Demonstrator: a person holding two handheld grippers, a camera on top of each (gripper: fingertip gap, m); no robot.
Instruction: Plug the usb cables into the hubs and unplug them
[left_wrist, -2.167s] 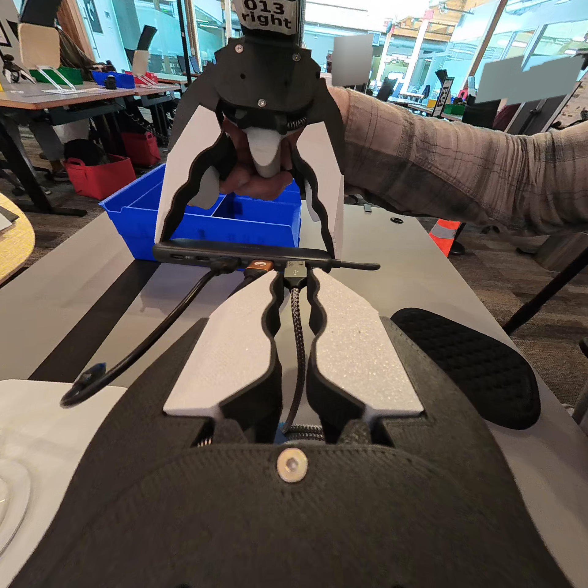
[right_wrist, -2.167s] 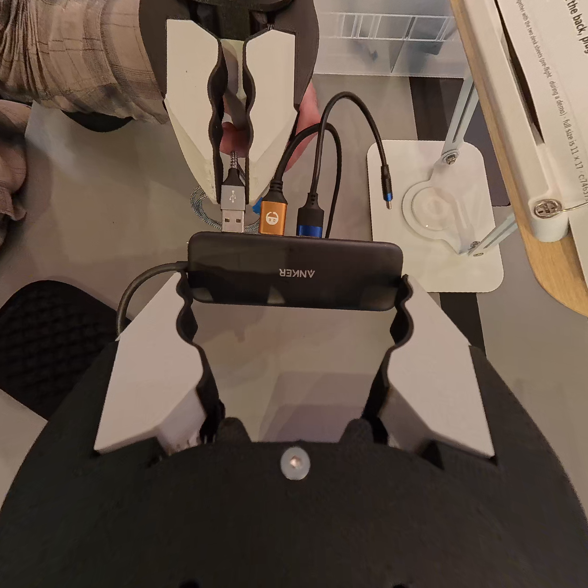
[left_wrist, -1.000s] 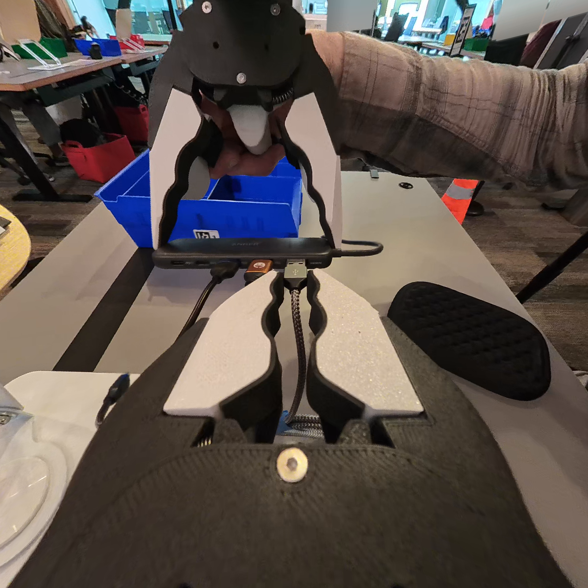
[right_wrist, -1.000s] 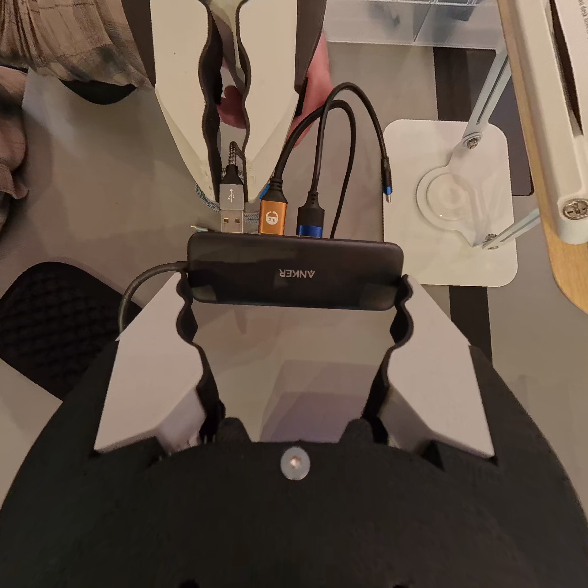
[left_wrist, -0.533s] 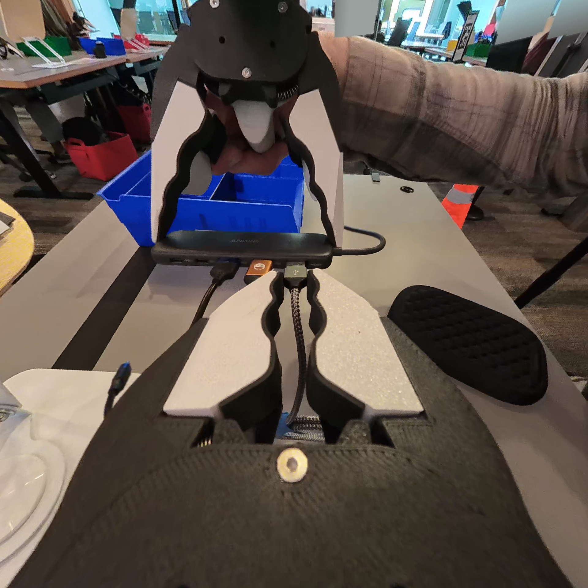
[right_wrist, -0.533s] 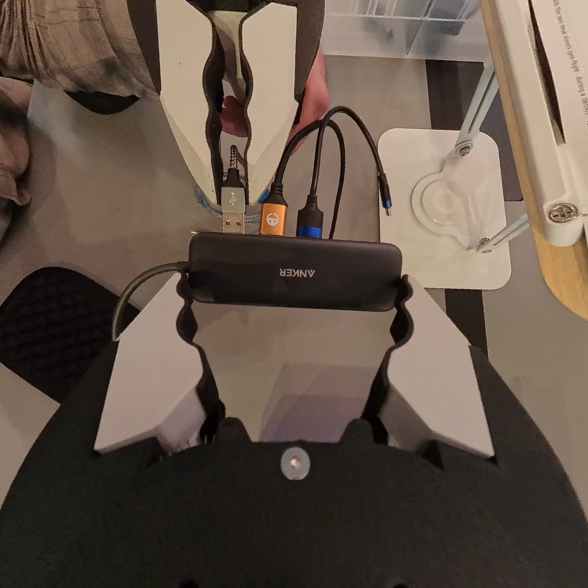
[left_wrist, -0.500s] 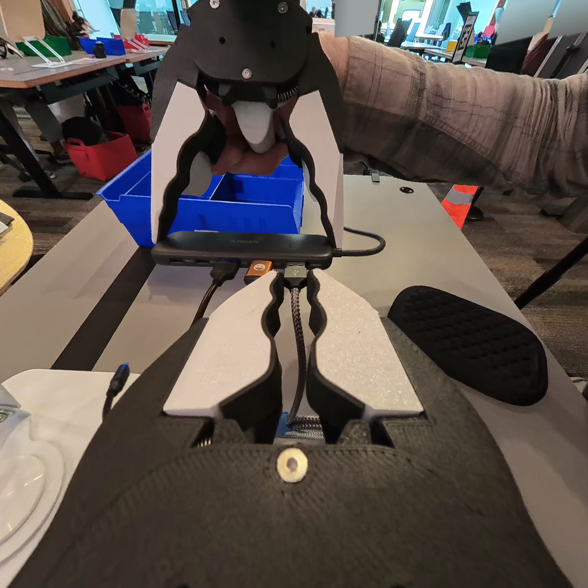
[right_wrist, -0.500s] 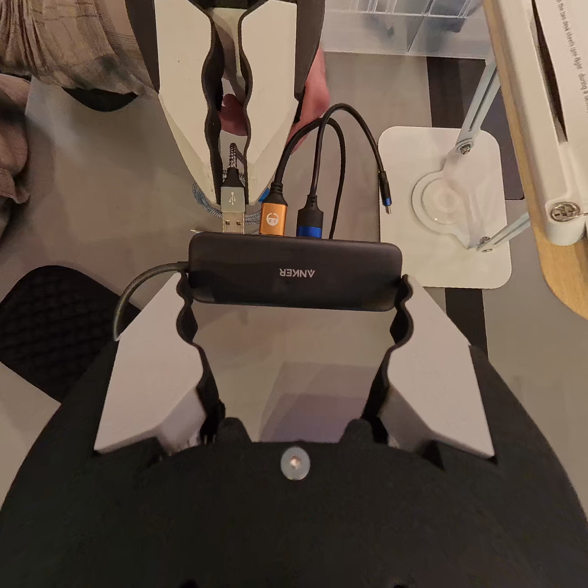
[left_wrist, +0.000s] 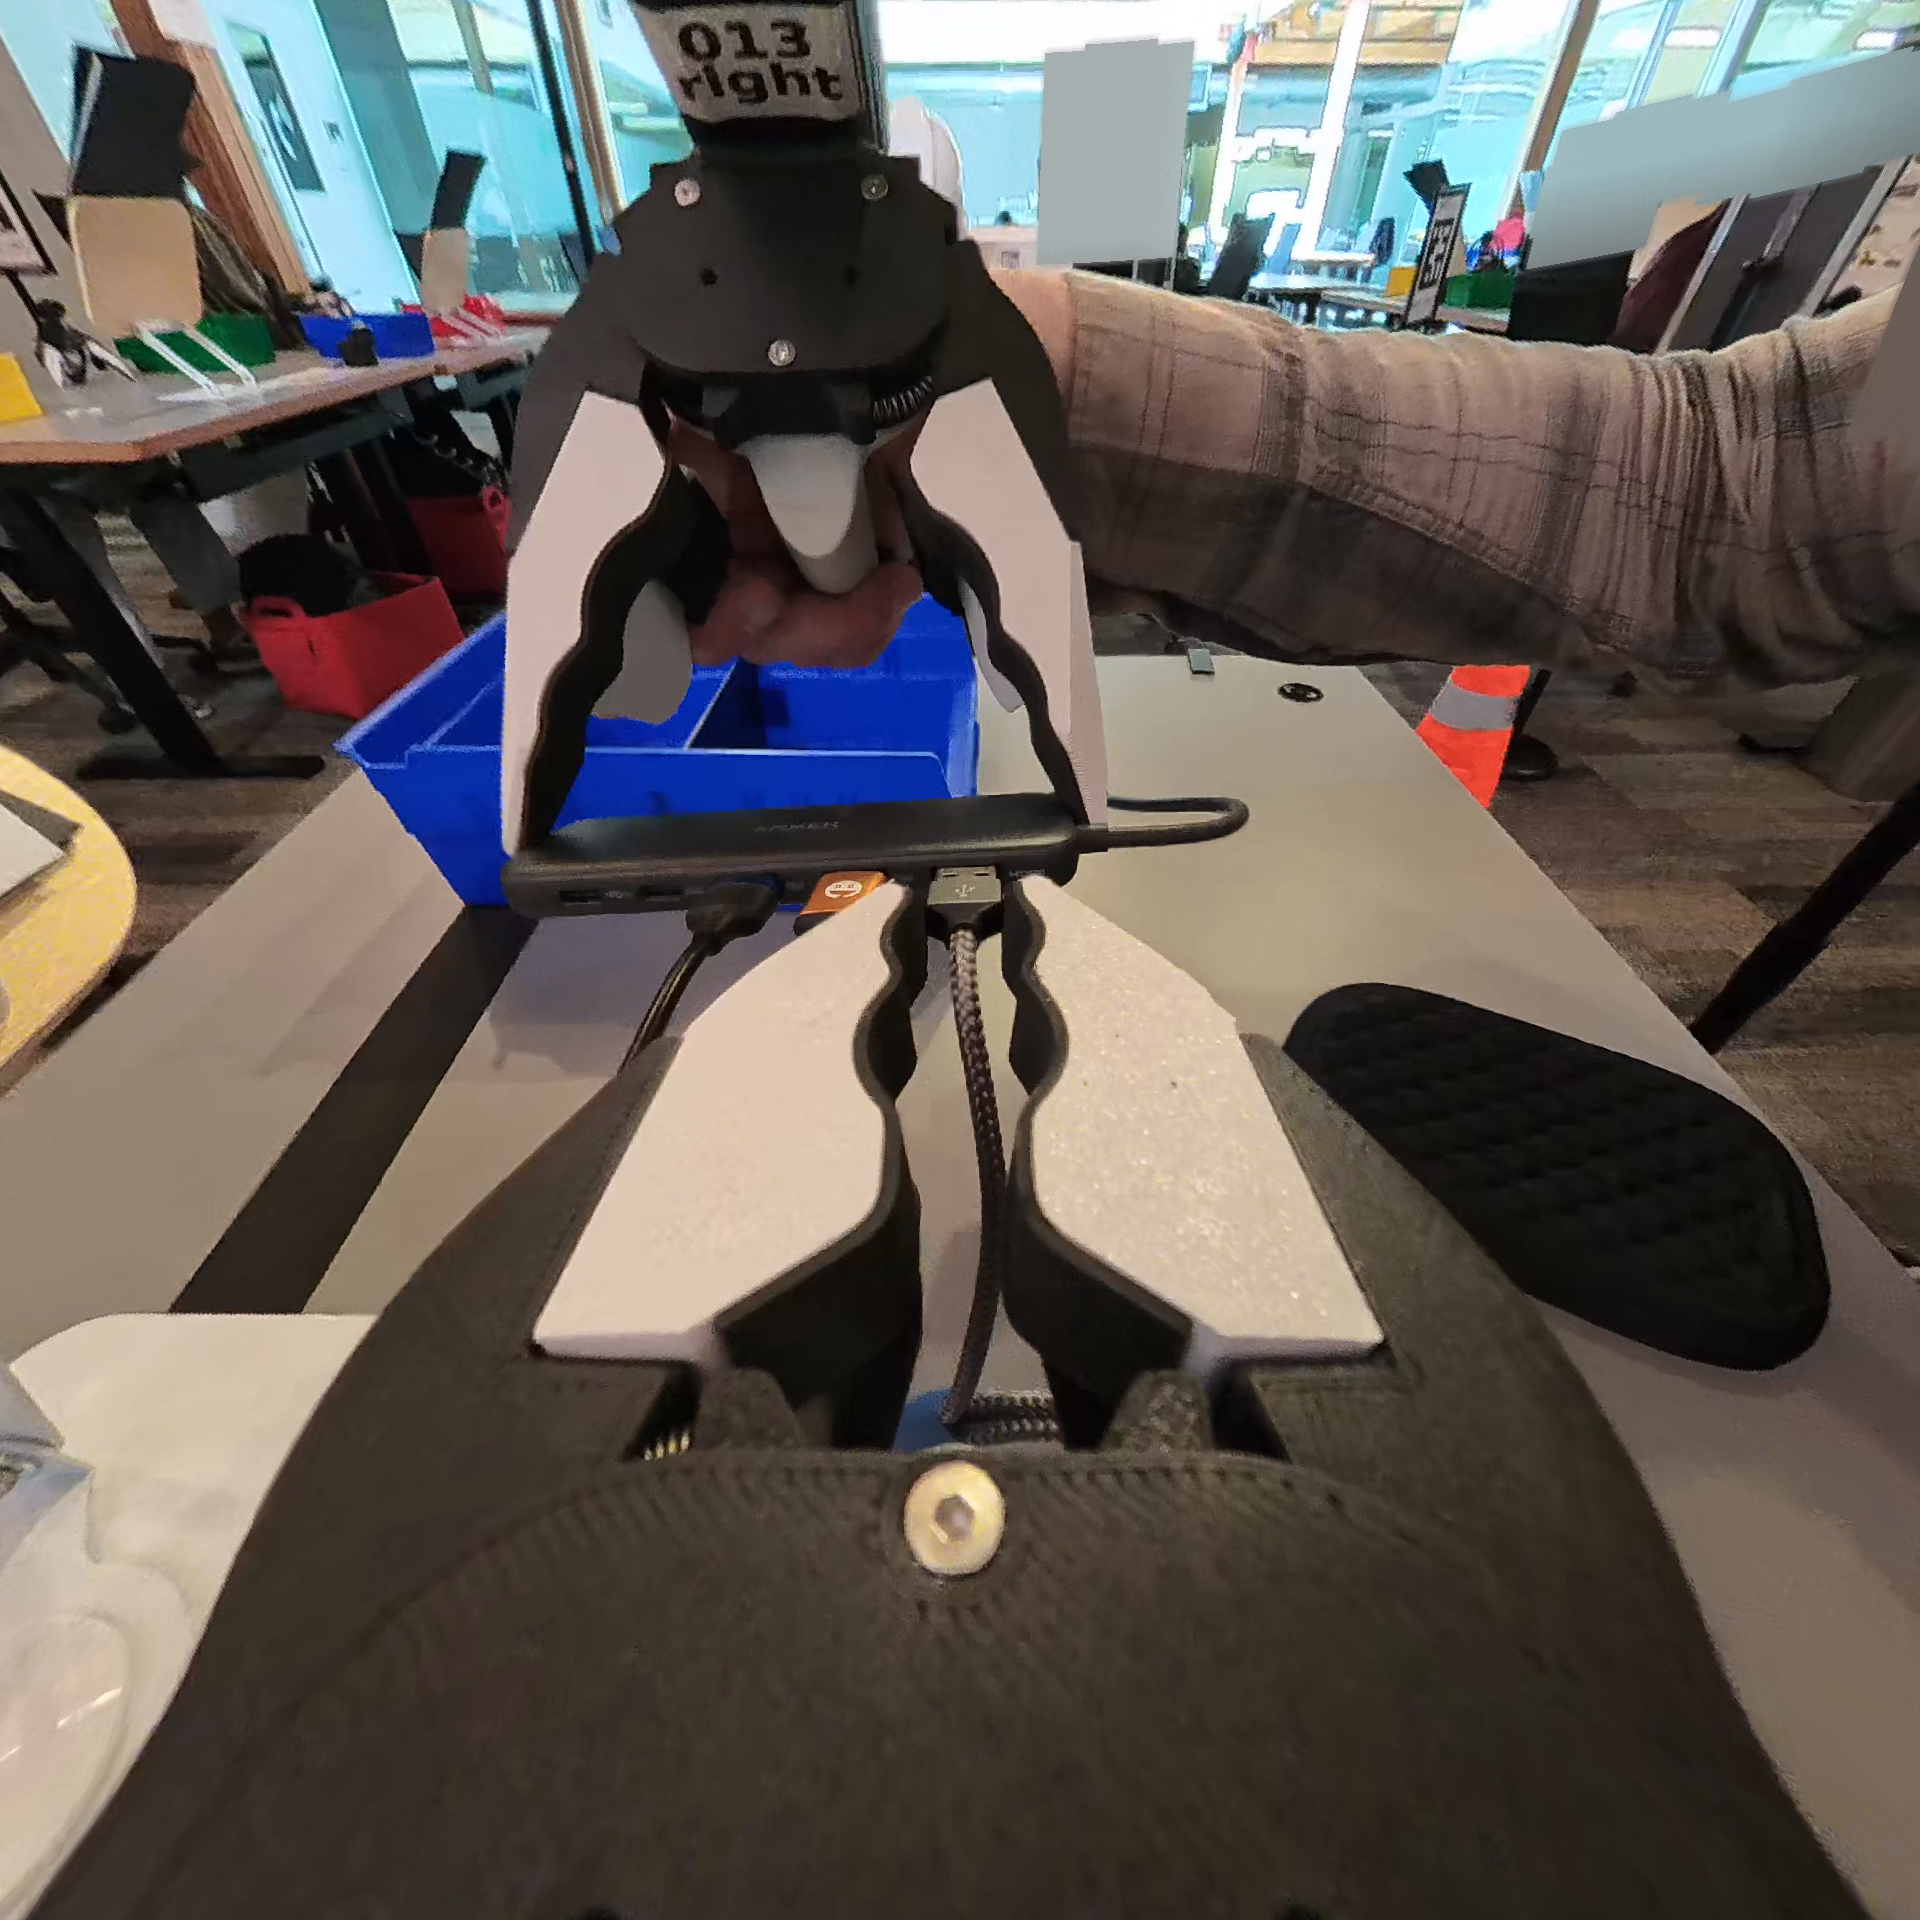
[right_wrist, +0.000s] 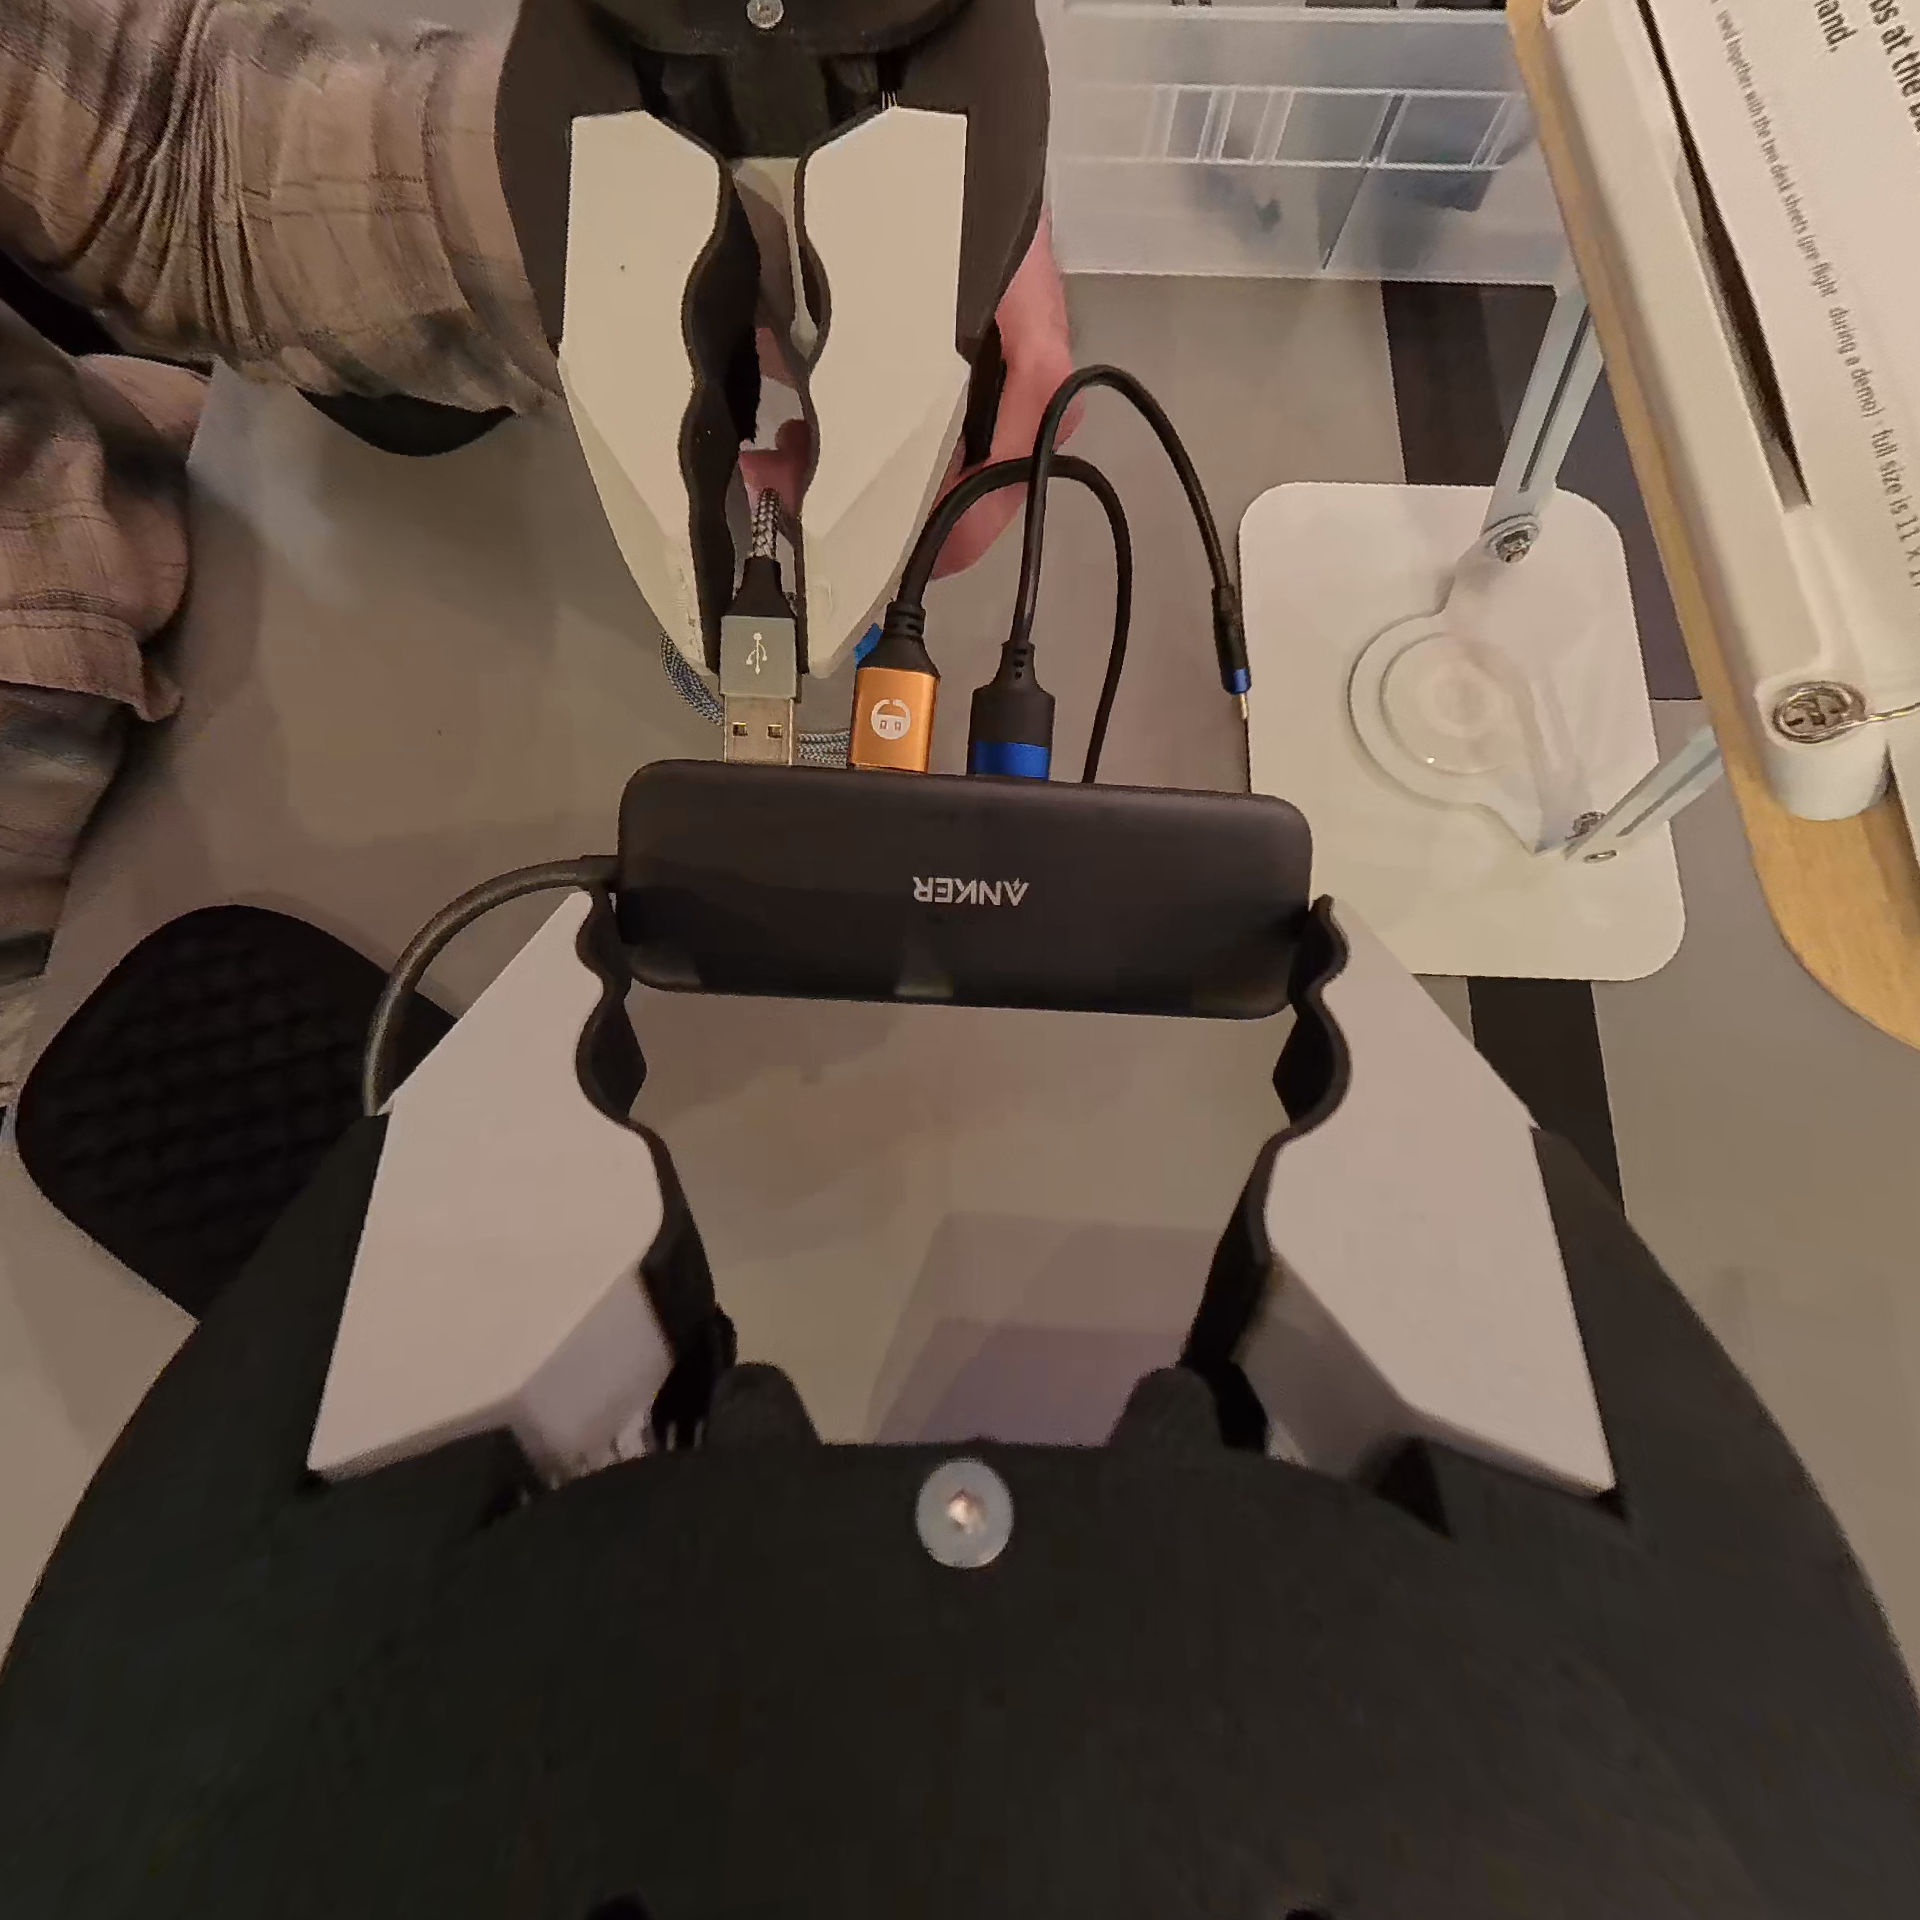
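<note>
A black USB hub (right_wrist: 961, 888) is held by its two short ends between the fingers of my right gripper (right_wrist: 961, 935), just above the grey table. An orange plug (right_wrist: 894, 717) and a black-and-blue plug (right_wrist: 1013, 727) sit in its far side. My left gripper (right_wrist: 758, 644) faces it and is shut on the silver USB plug (right_wrist: 758, 686) of a braided cable. The plug's metal tip shows at the hub's edge beside the orange plug. In the left wrist view my left gripper (left_wrist: 964, 909) holds the same plug (left_wrist: 964, 891) against the hub (left_wrist: 810, 842), with my right gripper (left_wrist: 805, 831) behind.
A blue bin (left_wrist: 665, 769) stands behind the hub. A black padded mat (left_wrist: 1558, 1164) lies to its side. A white stand base (right_wrist: 1455, 727), a clear plastic organiser (right_wrist: 1299, 156) and a wooden board (right_wrist: 1849, 883) are near. A loose black cable end (right_wrist: 1231, 675) hangs by the stand base. There is about 6 cm between the tips of the two grippers.
Both grippers keep their holds. The silver plug stays at the hub's edge with its metal showing. The views shift slightly as both hands move a little.
</note>
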